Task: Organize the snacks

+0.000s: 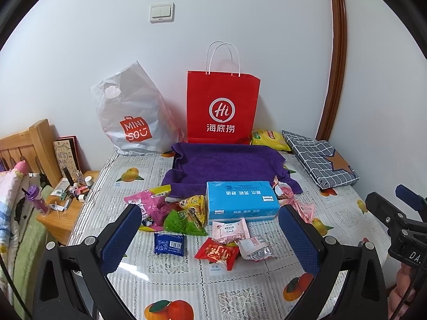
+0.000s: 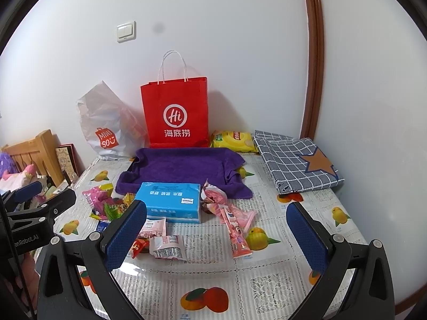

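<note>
Left gripper point(image 1: 209, 233): jaws spread wide, holding nothing, above the near table edge.
Right gripper point(image 2: 216, 230): jaws spread wide, holding nothing; seen at 3 o'clock of the left wrist view.
Table point(image 2: 267, 274): fruit-print cover, bare at 6 o'clock.
Red packet point(image 1: 217, 253): nearest snack, touching a clear pink-printed packet point(image 1: 253, 248) at its 3 o'clock.
Blue packet point(image 1: 169, 244): at 9 o'clock of the red packet, lying apart from it.
Pink-white packet point(image 1: 230, 230): just in front of the tissue pack.
Green packet point(image 1: 184, 220): in a heap with a pink packet point(image 1: 146, 204) at 9 o'clock of the tissue pack.
Pink sticks point(image 2: 234, 229): at 4 o'clock of the tissue pack.
Tissue pack point(image 1: 241, 200): light blue, table centre, its far edge on the towel.
Purple towel point(image 1: 226, 164): spread flat at 12 o'clock of the tissue pack.
Yellow bag point(image 2: 233, 141): beyond the towel, beside the checked cloth point(image 2: 293, 165).
Red paper bag point(image 1: 222, 108): upright against the wall.
White plastic bag point(image 1: 133, 114): at 9 o'clock of the red paper bag.
</note>
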Motion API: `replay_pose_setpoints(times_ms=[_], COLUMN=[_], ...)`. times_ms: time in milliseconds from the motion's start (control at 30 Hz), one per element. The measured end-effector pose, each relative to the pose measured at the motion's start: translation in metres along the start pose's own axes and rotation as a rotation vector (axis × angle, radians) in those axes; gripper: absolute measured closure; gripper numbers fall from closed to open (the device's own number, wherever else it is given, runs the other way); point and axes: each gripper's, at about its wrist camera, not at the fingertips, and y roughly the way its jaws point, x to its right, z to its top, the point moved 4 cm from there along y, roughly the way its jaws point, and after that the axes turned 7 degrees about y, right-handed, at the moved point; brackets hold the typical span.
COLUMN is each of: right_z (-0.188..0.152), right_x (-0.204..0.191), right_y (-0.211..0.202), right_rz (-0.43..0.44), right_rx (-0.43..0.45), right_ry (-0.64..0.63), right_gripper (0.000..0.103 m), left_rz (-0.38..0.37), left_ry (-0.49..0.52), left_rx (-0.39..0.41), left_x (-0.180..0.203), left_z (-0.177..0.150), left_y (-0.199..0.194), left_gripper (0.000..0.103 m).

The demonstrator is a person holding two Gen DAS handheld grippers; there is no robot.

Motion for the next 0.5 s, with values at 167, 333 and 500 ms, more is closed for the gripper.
replay_pose_setpoints(times_ms=[167,333,500], right_z=[0.001,0.003,0.003], right_x=[-0.001,0.000,0.008], right_y=[-0.001,0.004,0.019], right_rz=[-0.010,-0.003,-0.035], right_rx=[0.010,0.007,0.001], right_ry=[-0.017,-0.019,-0.015], right_gripper=[0.000,0.000,0.000], left_rz=[-0.001,0.011,0.029], left_ry=[0.002,0.004,0.006], left_rx=[-0.005,-0.005,-0.016], left_x=[-0.001,-0.001,-0.004], left_z=[-0.001,0.003,0.003], left_y=[0.000,0.003,0.015], left_gripper=[0.000,0.000,0.000])
